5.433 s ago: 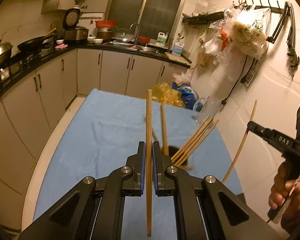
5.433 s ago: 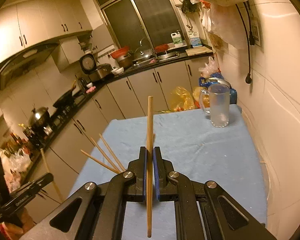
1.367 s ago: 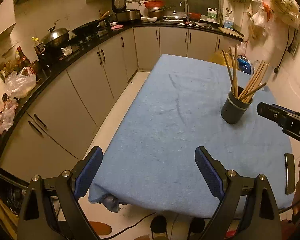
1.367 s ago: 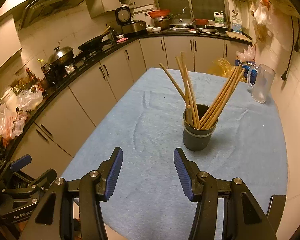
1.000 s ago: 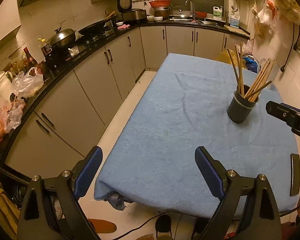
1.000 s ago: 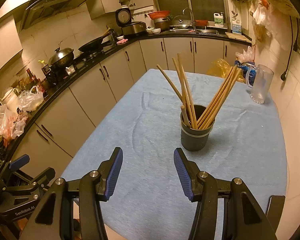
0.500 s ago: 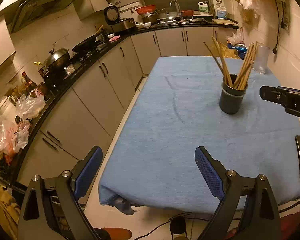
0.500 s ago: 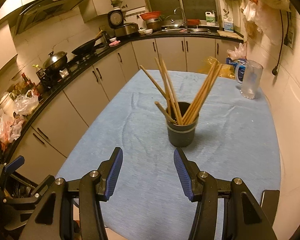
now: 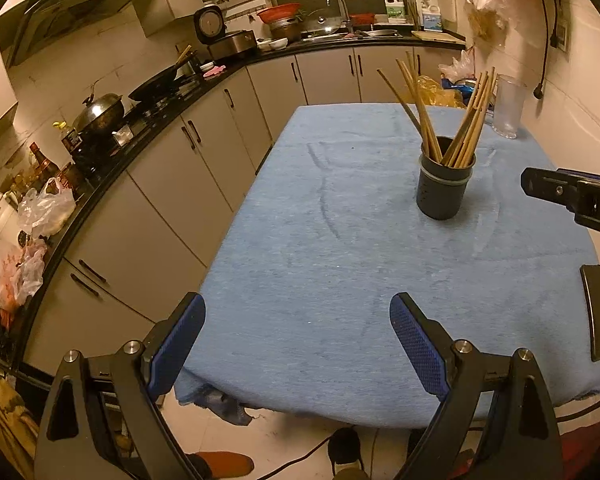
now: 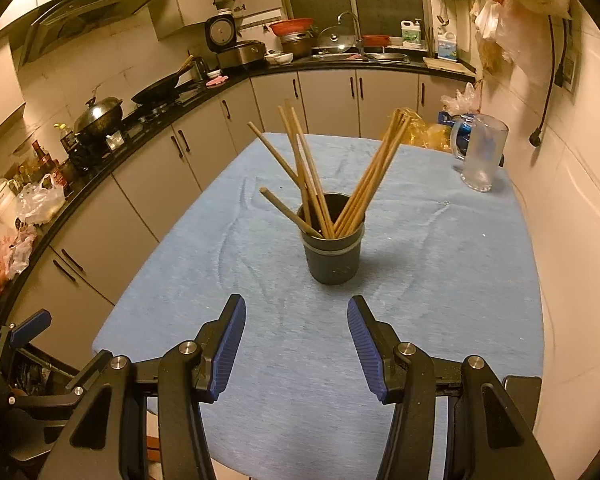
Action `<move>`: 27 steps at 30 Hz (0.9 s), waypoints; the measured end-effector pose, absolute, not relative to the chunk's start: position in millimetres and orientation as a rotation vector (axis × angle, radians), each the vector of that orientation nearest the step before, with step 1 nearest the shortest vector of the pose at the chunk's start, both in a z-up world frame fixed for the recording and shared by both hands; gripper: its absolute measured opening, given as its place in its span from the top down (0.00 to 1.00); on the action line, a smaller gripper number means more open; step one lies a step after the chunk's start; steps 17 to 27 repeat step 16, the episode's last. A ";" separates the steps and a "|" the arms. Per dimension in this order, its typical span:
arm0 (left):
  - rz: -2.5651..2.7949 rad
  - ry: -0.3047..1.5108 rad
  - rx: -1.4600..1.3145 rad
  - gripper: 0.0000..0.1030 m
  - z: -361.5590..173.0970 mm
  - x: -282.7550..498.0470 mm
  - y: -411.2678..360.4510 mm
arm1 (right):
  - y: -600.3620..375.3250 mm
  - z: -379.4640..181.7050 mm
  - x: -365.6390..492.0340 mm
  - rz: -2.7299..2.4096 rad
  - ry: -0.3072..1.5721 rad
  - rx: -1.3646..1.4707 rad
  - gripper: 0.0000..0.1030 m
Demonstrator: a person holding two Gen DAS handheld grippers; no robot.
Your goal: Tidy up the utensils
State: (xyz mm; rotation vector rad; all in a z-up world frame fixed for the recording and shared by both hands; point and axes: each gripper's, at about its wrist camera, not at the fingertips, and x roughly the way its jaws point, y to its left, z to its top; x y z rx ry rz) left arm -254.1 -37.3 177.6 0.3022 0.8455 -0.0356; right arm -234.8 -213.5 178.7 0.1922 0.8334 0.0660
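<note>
Blue-clothed tabletop [image 10: 440,280], kitchen counters behind. Chopsticks [image 10: 340,184] all upright in cup [image 10: 332,256] mid-tabletop, fanned against its rim, likely the sorting done. Left gripper [image 9: 296,344] jaws wide, empty; right gripper [image 10: 296,340] jaws part open, empty, short of cup. Partial "D" readable on right gripper's side; nothing else legible.

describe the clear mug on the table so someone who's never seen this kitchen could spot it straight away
Start at the table under the blue cloth. A dark holder full of wooden chopsticks stands near its middle; beyond it, in the far corner beside the white wall, stands the glass mug. It is the only see-through thing on the cloth, upright, with a handle.
</note>
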 end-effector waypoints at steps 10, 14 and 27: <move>-0.050 0.874 0.304 0.10 169.4 -247.1 -48.0 | -226.7 170.7 -234.3 0.041 0.865 0.214 0.44; -0.031 0.904 0.306 0.10 157.0 -238.6 -47.2 | -231.5 171.2 -232.8 0.034 0.858 0.221 0.44; -0.029 0.907 0.315 0.10 157.2 -237.2 -47.1 | -233.9 168.2 -230.1 0.027 0.869 0.237 0.44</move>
